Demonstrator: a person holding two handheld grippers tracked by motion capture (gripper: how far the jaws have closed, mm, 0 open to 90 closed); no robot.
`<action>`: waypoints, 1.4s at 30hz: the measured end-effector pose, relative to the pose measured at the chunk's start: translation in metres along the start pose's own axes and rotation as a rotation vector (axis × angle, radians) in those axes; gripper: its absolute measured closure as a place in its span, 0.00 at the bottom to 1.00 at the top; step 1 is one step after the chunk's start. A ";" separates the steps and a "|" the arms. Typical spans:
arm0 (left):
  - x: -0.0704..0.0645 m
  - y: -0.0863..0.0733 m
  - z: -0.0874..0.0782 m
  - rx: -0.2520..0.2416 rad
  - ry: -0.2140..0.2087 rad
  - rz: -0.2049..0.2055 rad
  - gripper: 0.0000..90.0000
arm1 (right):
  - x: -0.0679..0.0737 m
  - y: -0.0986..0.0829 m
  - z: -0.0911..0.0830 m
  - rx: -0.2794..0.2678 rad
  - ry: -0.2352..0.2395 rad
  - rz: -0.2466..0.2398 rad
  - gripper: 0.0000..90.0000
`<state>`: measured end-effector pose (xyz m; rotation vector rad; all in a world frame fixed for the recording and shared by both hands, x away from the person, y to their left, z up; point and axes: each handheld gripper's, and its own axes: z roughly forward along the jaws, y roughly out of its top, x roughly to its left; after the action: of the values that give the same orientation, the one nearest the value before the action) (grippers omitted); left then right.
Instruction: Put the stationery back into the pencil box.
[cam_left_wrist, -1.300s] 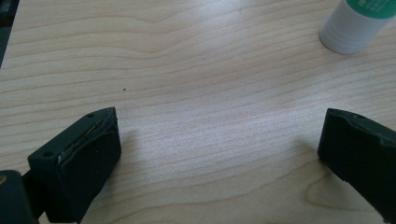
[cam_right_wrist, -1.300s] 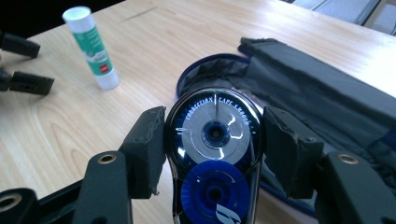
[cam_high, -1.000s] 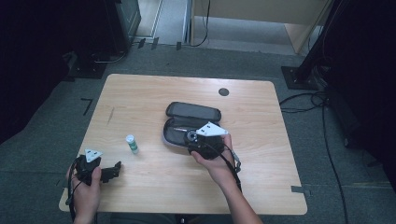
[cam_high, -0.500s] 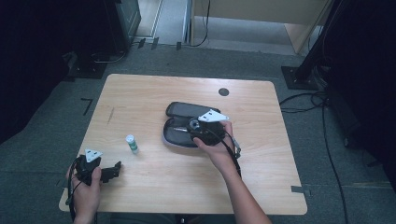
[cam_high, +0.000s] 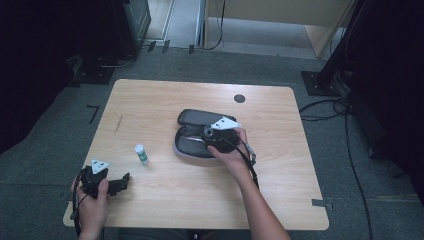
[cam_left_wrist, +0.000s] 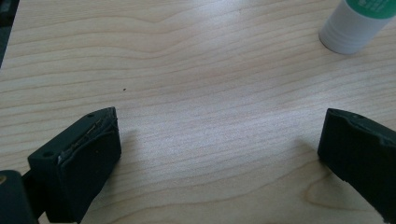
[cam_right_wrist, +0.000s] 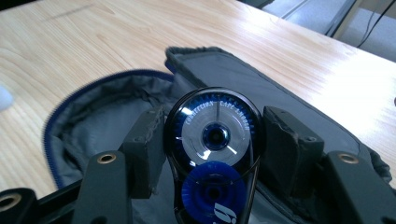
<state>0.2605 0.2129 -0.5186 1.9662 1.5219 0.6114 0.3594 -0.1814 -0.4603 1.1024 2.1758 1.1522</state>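
While your right gripper (cam_right_wrist: 212, 149) clamps the round, glossy blue-and-black correction tape dispenser (cam_right_wrist: 214, 140) over the open grey fabric pencil case (cam_high: 192, 142) at mid-table, your left gripper (cam_left_wrist: 219, 154) rests near-left, jaws spread on bare wood grain. A white ribbed-cap tube (cam_high: 141, 153) stands just beyond it.

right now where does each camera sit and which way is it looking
High view: above the person's side, looking forward and down on the wooden table; both forearms and tools show.
Left gripper view: rides the left tool, jaws wide apart, facing bare tabletop and a white bottle.
Right gripper view: rides the right tool, jaws clamping a correction tape dispenser above the open pencil case.
Shared: the case appears in the high and right gripper views.
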 end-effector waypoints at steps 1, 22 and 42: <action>0.000 0.000 0.000 0.000 0.000 0.000 0.00 | -0.001 -0.001 0.001 0.002 -0.002 0.003 0.46; 0.000 0.000 0.000 0.000 0.000 0.000 0.00 | -0.015 -0.023 0.002 0.079 0.025 -0.042 0.46; 0.000 0.000 0.000 0.002 0.000 0.000 0.00 | -0.008 -0.034 0.009 0.123 0.120 -0.026 0.45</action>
<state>0.2605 0.2130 -0.5185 1.9677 1.5224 0.6103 0.3558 -0.1951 -0.4932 1.0769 2.3741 1.1119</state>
